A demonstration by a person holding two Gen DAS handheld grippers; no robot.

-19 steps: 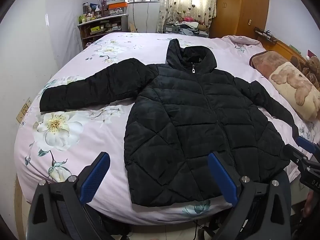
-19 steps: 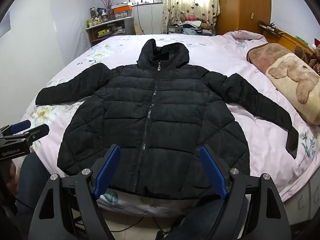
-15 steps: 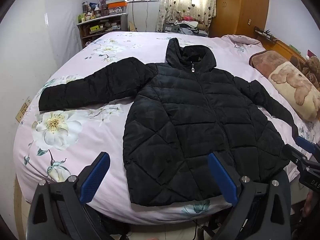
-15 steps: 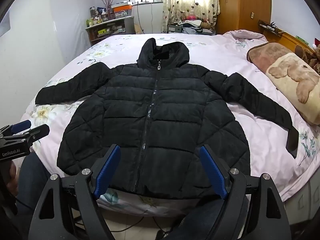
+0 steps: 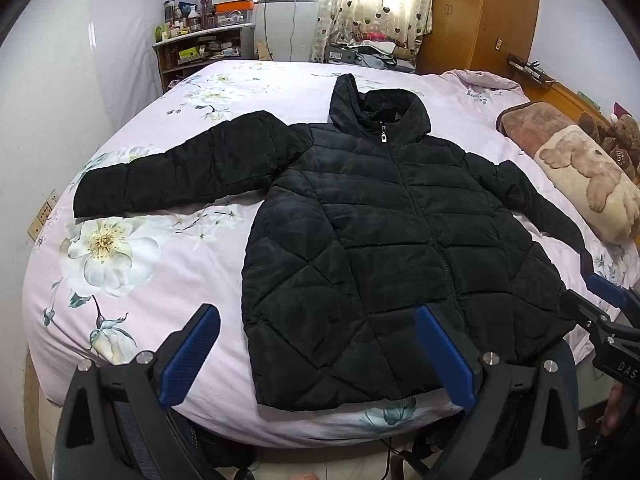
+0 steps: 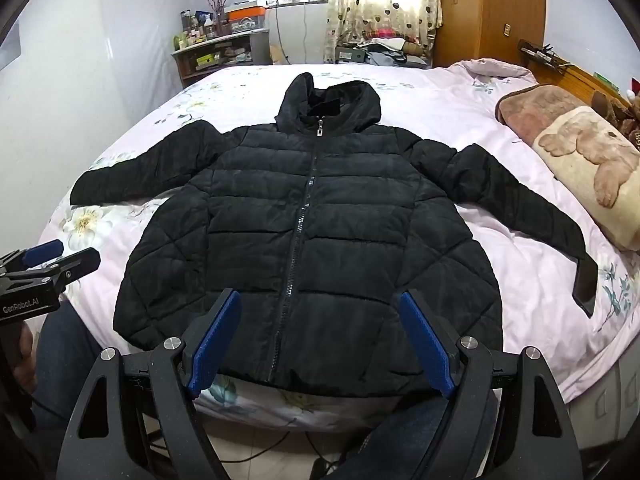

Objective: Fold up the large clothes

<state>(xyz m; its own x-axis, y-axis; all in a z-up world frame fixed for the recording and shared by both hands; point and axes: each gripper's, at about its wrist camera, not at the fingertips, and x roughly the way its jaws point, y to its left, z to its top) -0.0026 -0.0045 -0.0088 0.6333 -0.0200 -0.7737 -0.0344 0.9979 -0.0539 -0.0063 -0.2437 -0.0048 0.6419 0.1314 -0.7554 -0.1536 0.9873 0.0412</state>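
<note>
The jacket (image 6: 308, 236) is lying flat on your floral bed (image 5: 132, 264) (shelf (image 5: 200, 50) behind). You're holding both grippers, left (image 5: 318, 354) and right (image 6: 320, 338), at its hem, jaws gaping wide, gripping nothing.

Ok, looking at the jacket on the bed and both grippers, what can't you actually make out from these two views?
- Back of the black jacket: it lies face up on the bed, both views.
- Inside the hood: too dark.
- Hem middle: right wrist view, behind the right gripper; the left gripper covers part in its own view.
- Shelf items: too small.
- Teddy bear: cut by the edge.
</note>
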